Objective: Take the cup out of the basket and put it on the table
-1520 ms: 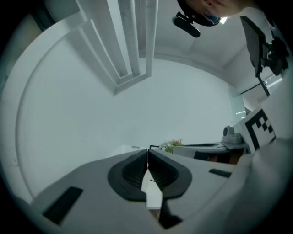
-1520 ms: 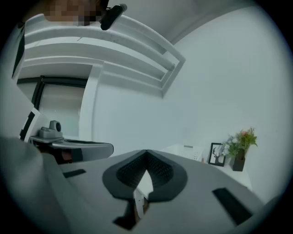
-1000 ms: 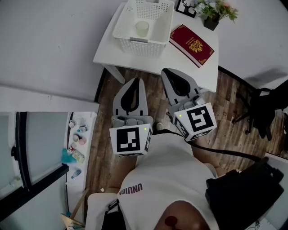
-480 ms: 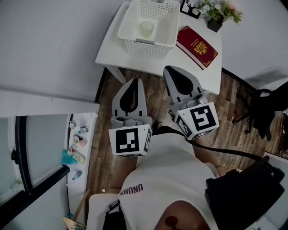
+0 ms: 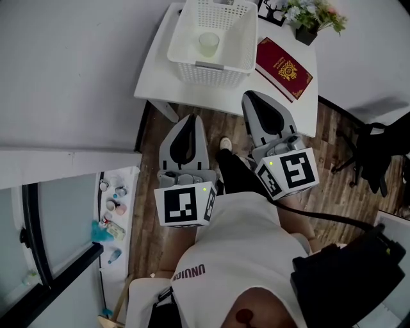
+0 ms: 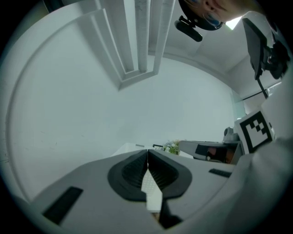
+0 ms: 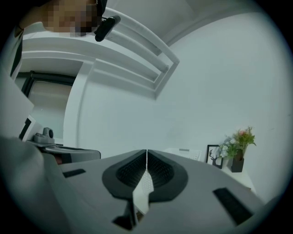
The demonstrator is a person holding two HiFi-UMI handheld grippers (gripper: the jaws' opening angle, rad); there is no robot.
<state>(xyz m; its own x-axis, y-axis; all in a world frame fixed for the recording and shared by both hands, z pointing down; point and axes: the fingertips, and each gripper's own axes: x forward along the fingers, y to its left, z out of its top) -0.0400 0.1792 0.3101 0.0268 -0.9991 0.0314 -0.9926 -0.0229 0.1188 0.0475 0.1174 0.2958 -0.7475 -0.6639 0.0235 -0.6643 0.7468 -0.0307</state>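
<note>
On the white table (image 5: 160,70), the pale translucent cup (image 5: 209,43) is sitting upright inside the white plastic basket (image 5: 211,75), roughly in the middle of it, and nothing is touching it. So, judging by how things lie, none of the task is done yet: the cup is not lifted, not out of the basket, and not set on the tabletop.

Both grippers are hanging over the wooden floor (image 5: 333,147) in front of the person, pointing level toward the table. The left gripper (image 5: 191,118) is stopping short of the table's near edge. The right gripper (image 5: 251,96) is reaching a little further, its tip lying just at that edge below the red book (image 5: 284,68) with the gold emblem. Each gripper view is showing the two dark pads pressed together along a thin line with nothing between them, so both are clenched and carrying nothing.

What is remaining, as I judge it, is the whole job: one gripper is going to need its jaws parted, brought over the basket's rim, closed on the cup, lifted clear and lowered onto a bare patch of tabletop. Free room is showing to the left of the basket; the right side is being taken up by the book, with a flower pot (image 5: 307,13) and a small picture frame (image 5: 272,9) at the far corner.
</note>
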